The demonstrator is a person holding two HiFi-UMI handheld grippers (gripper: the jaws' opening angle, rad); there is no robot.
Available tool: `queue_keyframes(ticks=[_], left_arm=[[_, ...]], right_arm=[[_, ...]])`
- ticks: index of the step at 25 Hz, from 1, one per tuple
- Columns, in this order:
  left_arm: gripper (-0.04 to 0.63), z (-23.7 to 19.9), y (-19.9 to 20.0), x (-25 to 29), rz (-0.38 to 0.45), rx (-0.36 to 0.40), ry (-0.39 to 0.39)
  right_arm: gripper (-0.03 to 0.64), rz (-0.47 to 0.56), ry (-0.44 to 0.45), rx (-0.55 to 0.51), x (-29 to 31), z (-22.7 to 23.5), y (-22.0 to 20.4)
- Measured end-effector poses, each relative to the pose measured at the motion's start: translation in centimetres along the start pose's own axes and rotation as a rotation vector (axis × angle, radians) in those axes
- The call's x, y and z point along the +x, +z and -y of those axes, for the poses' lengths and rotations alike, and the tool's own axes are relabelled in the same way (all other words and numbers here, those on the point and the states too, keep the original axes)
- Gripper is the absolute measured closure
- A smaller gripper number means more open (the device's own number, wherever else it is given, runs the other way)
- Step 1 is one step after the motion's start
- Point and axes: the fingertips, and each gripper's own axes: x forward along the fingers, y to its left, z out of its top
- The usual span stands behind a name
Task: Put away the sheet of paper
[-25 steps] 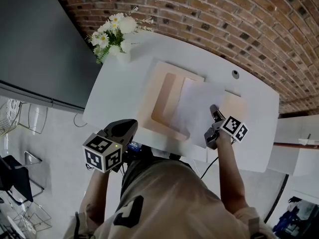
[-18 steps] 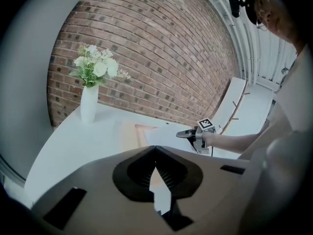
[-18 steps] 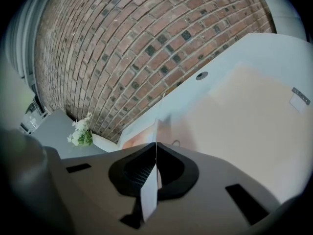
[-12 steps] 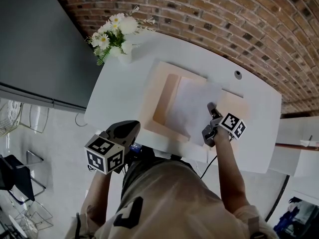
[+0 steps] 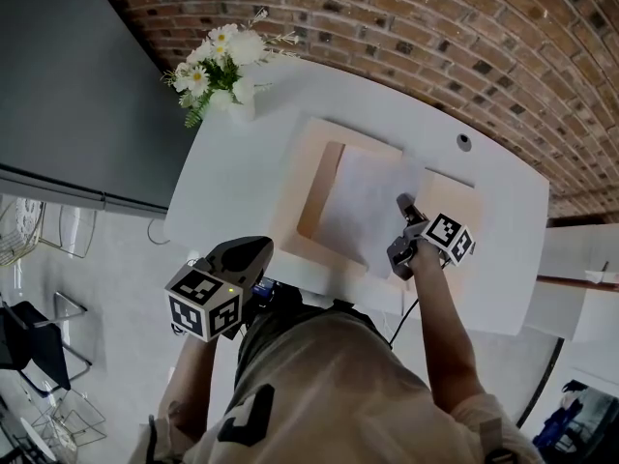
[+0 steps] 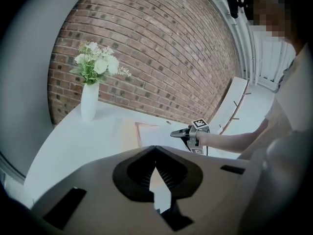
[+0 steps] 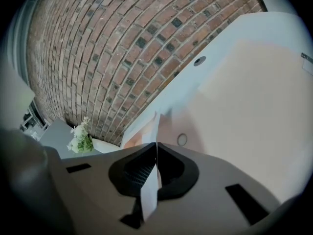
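My right gripper [image 5: 403, 203] clamps its fingers on the sheet of paper [image 5: 363, 206] over the folder [image 5: 308, 162]; my left gripper [image 5: 261, 247] has its fingers closed, empty.

**No legible text**

No words, nos. or brands can be read. Only square b/w code patterns are shown on the cubes of the left gripper [image 5: 253, 251] and right gripper [image 5: 402, 203]. A black mark on the shirt [image 5: 329, 385] can't be deciphered.

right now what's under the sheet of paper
The sheet of paper, pinched at its edge by the right gripper, is over an open peach folder on the white table. The folder's left side and right corner show; its middle is covered by the paper.
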Motion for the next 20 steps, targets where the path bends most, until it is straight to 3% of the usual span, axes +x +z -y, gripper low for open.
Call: queue_keyframes(ticks=[12, 20], left_arm=[[0.580, 0.0, -0.2, 0.1, -0.010, 0.001, -0.008], [0.580, -0.2, -0.3, -0.2, -0.018, -0.004, -0.004]], right_arm=[[0.594, -0.030, 0.027, 0.097, 1.7, 0.1, -1.5], [0.594, -0.042, 0.032, 0.092, 2.5, -0.2, -2.0]])
